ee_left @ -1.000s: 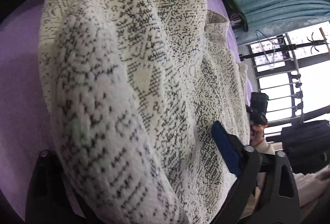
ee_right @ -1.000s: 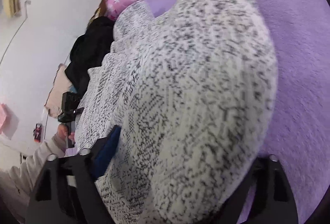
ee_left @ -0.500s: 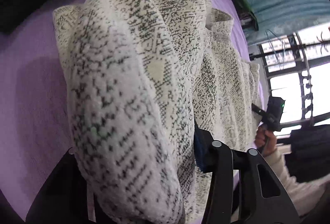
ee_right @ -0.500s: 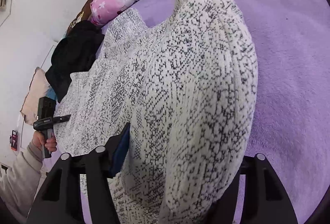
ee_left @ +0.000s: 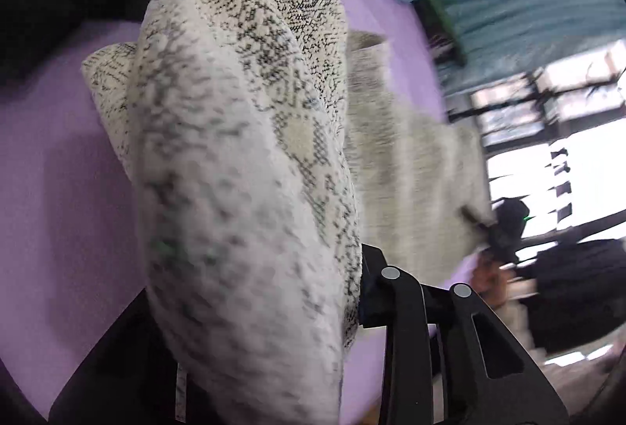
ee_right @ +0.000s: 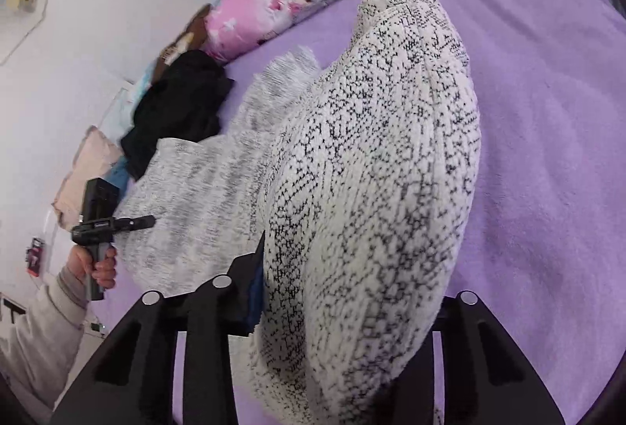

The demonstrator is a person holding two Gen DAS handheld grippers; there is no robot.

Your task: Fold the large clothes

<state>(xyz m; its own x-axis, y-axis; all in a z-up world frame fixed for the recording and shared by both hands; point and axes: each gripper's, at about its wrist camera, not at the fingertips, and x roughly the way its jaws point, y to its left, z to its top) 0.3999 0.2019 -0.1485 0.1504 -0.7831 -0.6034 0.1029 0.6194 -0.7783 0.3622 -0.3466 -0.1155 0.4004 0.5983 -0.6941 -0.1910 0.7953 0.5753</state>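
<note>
Purple bedding (ee_right: 547, 151) carries the knit sweater (ee_right: 203, 198), whose far part lies flat near the pillow (ee_right: 297, 2) while each near corner is bunched and pinched, one in the left gripper (ee_left: 254, 307), one in the right gripper (ee_right: 352, 307); I judge the fold begun, not laid. Compared with a second ago, both held corners stand higher and further from the flat part, and the left view has blurred with motion.

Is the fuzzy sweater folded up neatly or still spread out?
Neither: the sweater hangs bunched from both grippers, its far part spread on the purple bed.
</note>
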